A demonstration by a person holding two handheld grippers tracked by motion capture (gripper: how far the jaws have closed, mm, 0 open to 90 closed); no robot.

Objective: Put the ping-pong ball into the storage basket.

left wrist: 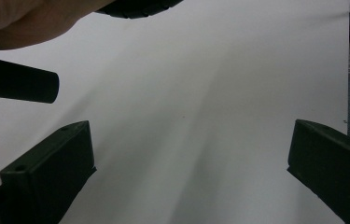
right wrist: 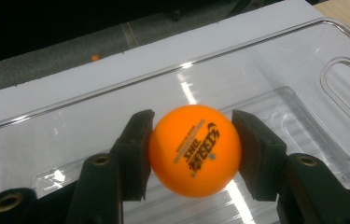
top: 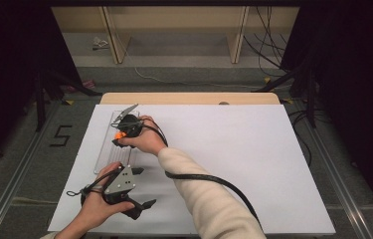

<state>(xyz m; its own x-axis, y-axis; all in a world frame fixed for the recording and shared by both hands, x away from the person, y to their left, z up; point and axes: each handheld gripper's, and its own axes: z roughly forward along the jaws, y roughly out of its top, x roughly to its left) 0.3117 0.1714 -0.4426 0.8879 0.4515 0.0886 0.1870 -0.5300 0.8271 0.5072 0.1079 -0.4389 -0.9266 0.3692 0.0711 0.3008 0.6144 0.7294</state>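
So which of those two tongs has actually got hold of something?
The right tongs, over the clear plastic tray: they pinch an orange ball between both pads. The left tongs gape open over bare white table.

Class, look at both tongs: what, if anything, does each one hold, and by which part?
The right tongs clamp an orange ball by its two opposite sides. The left tongs stand open, holding nothing.
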